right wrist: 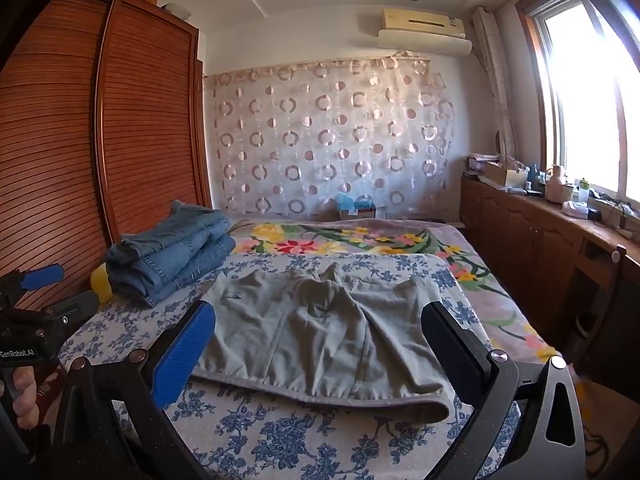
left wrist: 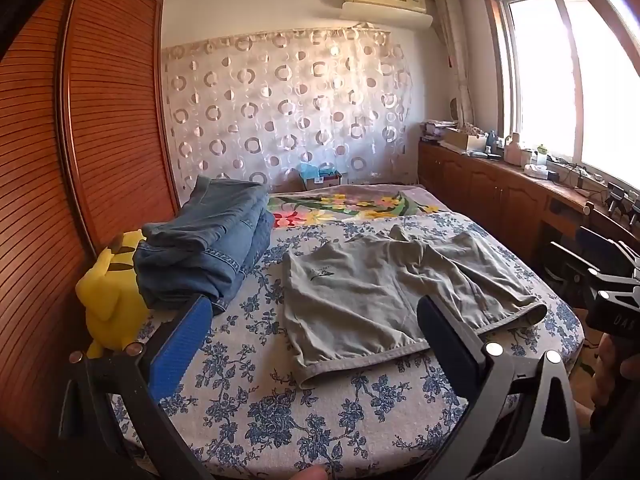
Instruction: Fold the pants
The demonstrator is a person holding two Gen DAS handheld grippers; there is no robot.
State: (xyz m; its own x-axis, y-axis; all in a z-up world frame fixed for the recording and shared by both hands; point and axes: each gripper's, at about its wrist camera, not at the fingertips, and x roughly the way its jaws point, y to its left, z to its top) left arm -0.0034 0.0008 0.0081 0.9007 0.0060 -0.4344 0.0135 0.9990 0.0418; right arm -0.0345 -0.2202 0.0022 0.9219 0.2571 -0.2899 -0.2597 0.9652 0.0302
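right now the grey-green shorts [left wrist: 392, 292] lie spread flat on the blue-flowered sheet [left wrist: 280, 408] that covers the near part of the bed, waistband toward the cameras, both leg openings pointing to the far wall, the cloth a little rumpled around the crotch. in the right wrist view the same shorts [right wrist: 320, 336] sit square between the tongs. the left gripper [left wrist: 316, 328] hangs above the near edge of the bed with its jaws spread wide, holding nothing; the right gripper [right wrist: 320, 336] is likewise wide apart and empty, not touching the fabric. just left of the shorts a stack of folded jeans [left wrist: 204, 248] rests on the sheet, with a yellow plush toy [left wrist: 110, 296] beside it against the slatted wooden wardrobe [left wrist: 100, 120]. beyond the sheet a bright floral blanket [left wrist: 344, 204] shows.
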